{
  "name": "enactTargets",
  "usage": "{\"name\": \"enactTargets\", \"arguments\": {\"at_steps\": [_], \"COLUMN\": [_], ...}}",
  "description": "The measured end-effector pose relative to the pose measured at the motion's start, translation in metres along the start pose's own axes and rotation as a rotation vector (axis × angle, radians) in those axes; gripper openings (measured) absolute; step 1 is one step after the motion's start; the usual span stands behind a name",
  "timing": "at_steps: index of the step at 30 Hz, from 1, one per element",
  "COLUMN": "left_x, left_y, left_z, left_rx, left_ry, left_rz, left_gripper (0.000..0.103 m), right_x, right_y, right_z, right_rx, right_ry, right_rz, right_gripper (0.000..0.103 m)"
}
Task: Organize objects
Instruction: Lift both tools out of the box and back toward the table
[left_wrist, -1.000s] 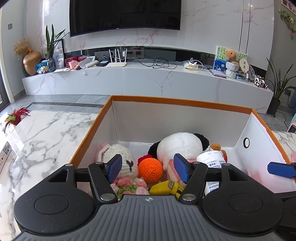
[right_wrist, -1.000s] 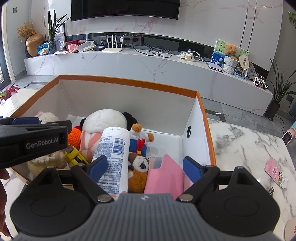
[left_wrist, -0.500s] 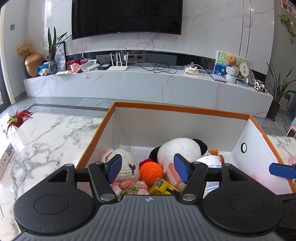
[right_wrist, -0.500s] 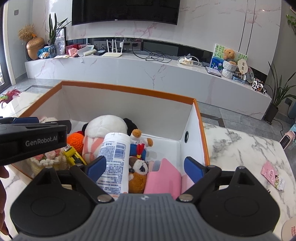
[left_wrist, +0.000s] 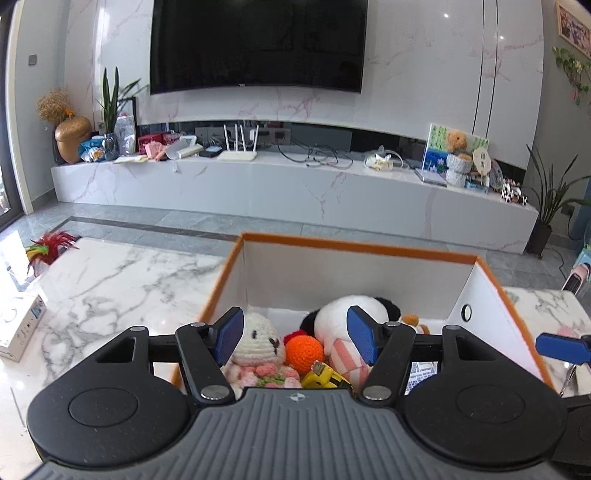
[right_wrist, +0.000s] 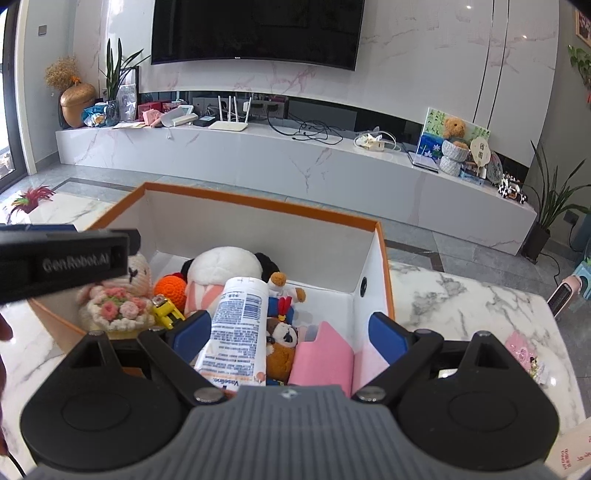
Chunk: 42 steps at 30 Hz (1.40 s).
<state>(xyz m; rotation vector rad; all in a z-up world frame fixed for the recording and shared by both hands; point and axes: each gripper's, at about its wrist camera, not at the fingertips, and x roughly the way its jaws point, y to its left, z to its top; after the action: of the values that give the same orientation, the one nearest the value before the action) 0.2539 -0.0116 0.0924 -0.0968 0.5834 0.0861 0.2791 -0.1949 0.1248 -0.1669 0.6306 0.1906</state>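
We see left gripper (left_wrist: 295, 334) and right gripper (right_wrist: 290, 332) both released, empty, above near edge of orange-rimmed box (right_wrist: 258, 201); lotion bottle (right_wrist: 238, 325) lying inside among plush toys.

"Vaseline" on tube (right_wrist: 236, 332); "GenRobot.AI" on left claw (right_wrist: 75, 263).

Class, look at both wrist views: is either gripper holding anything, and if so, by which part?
Nothing is held. The left gripper and right gripper both stand open above the filled box, pads touching no item.
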Motion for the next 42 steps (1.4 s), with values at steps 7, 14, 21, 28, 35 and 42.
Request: {"name": "enactTargets", "arguments": {"at_steps": [7, 14, 21, 28, 35, 42], "left_x": [-0.025, -0.048, -0.067, -0.082, -0.091, -0.088], "left_y": [0.008, 0.012, 0.017, 0.017, 0.017, 0.018], "left_z": [0.001, -0.004, -0.008, -0.021, -0.039, -0.060], "left_rx": [0.000, 0.016, 0.021, 0.065, 0.079, 0.098], "left_ry": [-0.031, -0.039, -0.034, -0.030, 0.007, 0.061], "left_rz": [0.017, 0.007, 0.000, -0.010, -0.047, -0.073], "left_gripper": [0.076, 0.077, 0.080, 0.084, 0.084, 0.084], "right_x": [-0.027, -0.051, -0.073, -0.090, -0.097, -0.091], "right_y": [0.004, 0.011, 0.010, 0.010, 0.012, 0.004], "right_z": [-0.001, -0.002, -0.008, -0.018, -0.033, -0.054], "right_rx": [0.012, -0.004, -0.015, -0.042, -0.094, -0.130], "right_ry": [-0.019, -0.023, -0.018, -0.006, 0.022, 0.079], "right_rz": [0.022, 0.020, 0.023, 0.046, 0.054, 0.056], "right_gripper": [0.093, 0.093, 0.094, 0.096, 0.096, 0.096]}}
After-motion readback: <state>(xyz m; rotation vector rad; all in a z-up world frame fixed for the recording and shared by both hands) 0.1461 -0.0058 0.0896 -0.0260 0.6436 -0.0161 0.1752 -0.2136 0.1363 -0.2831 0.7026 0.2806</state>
